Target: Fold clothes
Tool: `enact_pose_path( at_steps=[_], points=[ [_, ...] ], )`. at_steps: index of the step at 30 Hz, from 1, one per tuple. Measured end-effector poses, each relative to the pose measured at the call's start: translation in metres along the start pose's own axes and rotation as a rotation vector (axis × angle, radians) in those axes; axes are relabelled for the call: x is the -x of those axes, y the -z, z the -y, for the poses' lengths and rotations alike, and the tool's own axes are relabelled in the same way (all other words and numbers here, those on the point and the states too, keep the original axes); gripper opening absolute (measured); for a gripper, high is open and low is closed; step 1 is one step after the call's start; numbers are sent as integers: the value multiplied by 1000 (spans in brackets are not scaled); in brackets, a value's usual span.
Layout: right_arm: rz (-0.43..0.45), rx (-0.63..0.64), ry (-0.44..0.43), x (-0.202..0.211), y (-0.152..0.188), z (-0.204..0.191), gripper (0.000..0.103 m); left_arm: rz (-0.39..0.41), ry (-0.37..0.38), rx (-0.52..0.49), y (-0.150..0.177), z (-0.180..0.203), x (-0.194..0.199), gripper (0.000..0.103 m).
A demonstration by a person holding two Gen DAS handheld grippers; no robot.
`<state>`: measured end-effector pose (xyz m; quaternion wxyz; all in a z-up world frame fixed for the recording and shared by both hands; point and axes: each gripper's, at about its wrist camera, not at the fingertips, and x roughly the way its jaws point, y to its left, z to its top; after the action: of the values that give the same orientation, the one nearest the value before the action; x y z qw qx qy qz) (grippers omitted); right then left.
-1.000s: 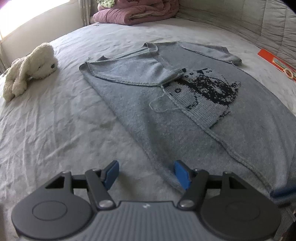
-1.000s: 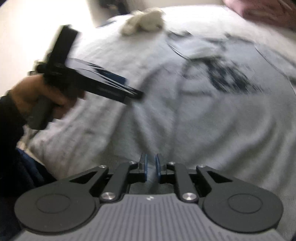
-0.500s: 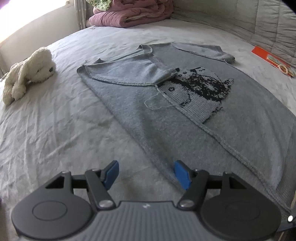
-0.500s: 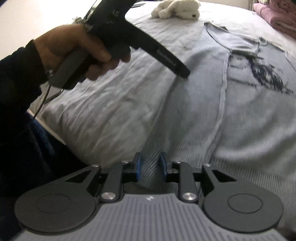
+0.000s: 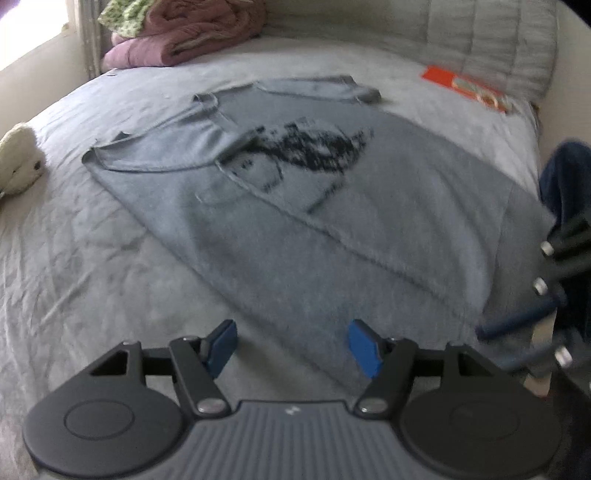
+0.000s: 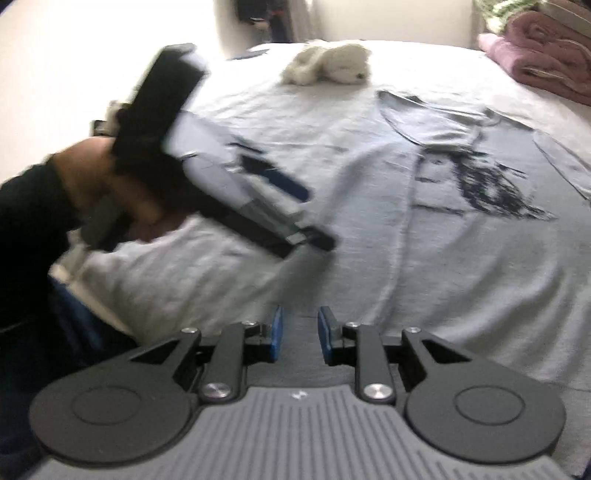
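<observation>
A grey sweater point(image 5: 280, 236) with a black animal print point(image 5: 314, 155) lies flat on the bed, one sleeve point(image 5: 162, 151) folded across its chest. My left gripper point(image 5: 291, 347) hovers open over the sweater's near side edge, nothing between its blue pads. In the right wrist view a hand point(image 6: 110, 184) holds it, blurred, above the sheet left of the sweater point(image 6: 461, 258). My right gripper point(image 6: 300, 334) is at the hem with a narrow gap between its pads and grips nothing I can see. Its blurred fingers point(image 5: 517, 323) show at the left view's right edge.
A white plush toy point(image 5: 18, 166) point(image 6: 328, 62) lies on the grey sheet point(image 5: 74, 277) left of the sweater. Folded pink bedding point(image 5: 184, 37) point(image 6: 546, 55) is piled at the head end. An orange booklet point(image 5: 465, 86) lies by the quilted wall pad point(image 5: 480, 33).
My right gripper went from almost shut to a narrow gap. My left gripper stayed open, turned to the right and now sees the right gripper.
</observation>
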<state>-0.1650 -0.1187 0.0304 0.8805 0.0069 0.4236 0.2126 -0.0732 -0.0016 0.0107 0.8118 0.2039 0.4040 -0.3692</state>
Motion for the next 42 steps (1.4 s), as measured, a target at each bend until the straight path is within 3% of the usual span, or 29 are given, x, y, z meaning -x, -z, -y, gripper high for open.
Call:
enact_pose_path(
  at_steps=[5,10,14,17,20,27,33,40,42],
  points=[
    [-56,-41,-16,-5,21,10,26,0,35,-46,10,6,8,68],
    [-98,-48,-60,0,21,12,26,17,59,-129,19,14,20,68],
    [-60,-68,-88,12,18,16,26,73,41,-113,16,7,34,69],
    [-6,-81,-52,18,10,22,26,106,-9,-93,12,5,35,69],
    [29,-101,-25,13,5,28,28,110,-10,-110,9,11,31,69],
    [-27,-132,15,3,27,35,26,17,49,-227,13,31,14,69],
    [37,-209,79,26,29,59,28,69,49,-183,1,27,23,71],
    [43,-298,143,36,49,90,28,4,21,-292,0,52,8,72],
    [67,-320,138,47,52,96,28,43,2,-265,-6,47,16,75]
  ],
)
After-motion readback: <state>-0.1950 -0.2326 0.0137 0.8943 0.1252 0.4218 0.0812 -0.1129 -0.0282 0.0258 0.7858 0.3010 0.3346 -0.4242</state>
